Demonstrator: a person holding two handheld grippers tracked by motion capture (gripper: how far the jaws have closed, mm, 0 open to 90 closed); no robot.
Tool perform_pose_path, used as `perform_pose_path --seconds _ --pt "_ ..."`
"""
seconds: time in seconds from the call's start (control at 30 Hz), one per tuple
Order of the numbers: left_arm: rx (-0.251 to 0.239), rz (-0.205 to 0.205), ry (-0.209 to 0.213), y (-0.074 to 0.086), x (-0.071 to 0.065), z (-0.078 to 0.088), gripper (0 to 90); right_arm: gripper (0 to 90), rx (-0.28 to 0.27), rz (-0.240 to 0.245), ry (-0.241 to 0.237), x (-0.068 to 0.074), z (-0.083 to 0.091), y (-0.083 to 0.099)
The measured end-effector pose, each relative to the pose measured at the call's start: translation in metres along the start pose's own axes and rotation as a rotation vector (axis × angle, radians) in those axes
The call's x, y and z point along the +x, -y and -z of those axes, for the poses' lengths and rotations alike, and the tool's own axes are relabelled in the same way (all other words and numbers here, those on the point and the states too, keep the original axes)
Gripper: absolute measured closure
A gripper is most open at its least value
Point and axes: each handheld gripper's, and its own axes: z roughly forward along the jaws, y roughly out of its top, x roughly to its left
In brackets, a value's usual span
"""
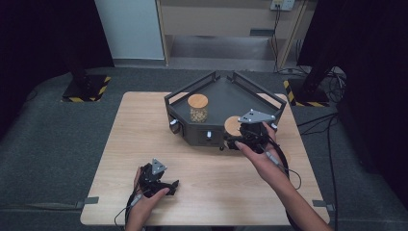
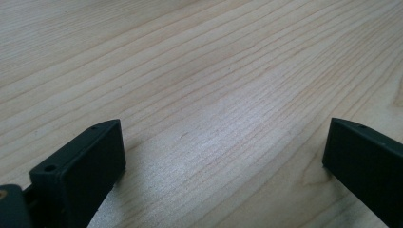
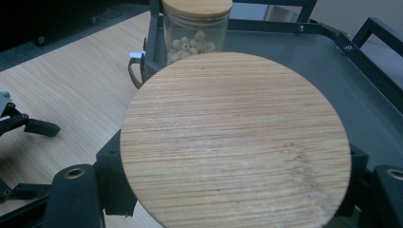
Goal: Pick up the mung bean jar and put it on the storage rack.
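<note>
Right gripper [image 1: 239, 140] sits at the front edge of the dark tray [image 1: 226, 94], its jaws clamped on a jar beneath a round wooden lid [image 3: 235, 140]; that lid hides the glass. Largest on the table [image 1: 144, 144] is the tray, and at its back left stands a second jar [image 1: 197, 108] of pale beads. I judge the held jar is being carried in or out over the rim; the next move calls for a steady, level lift. Left gripper [image 1: 169, 187] rests near the table's front, jaws apart and empty.
</note>
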Motion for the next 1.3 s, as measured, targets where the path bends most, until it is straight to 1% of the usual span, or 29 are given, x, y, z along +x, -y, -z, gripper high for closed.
perform_pose_path --seconds 0.2,0.27,0.53,0.8,1.1,1.3 --pt "0.000 0.000 0.000 0.000 0.000 0.000 0.0 25.6 0.001 -0.002 0.000 -0.003 -0.002 -0.005" --pt "0.000 0.000 0.000 0.000 0.000 0.000 0.0 25.6 0.004 -0.004 0.010 -0.002 -0.003 -0.007" --pt "0.000 0.000 0.000 0.000 0.000 0.000 0.0 25.6 -0.010 -0.009 0.011 -0.007 -0.003 -0.013" --pt "0.000 0.000 -0.001 0.000 0.000 0.000 0.0 25.6 -0.015 -0.016 0.018 -0.011 -0.005 -0.023" --pt "0.000 0.000 -0.001 0.000 0.000 0.000 0.0 25.6 -0.013 -0.043 0.025 -0.018 -0.015 -0.031" --pt "0.000 0.000 0.000 0.000 0.000 0.000 0.0 25.6 -0.014 -0.048 0.034 -0.023 -0.022 -0.038"
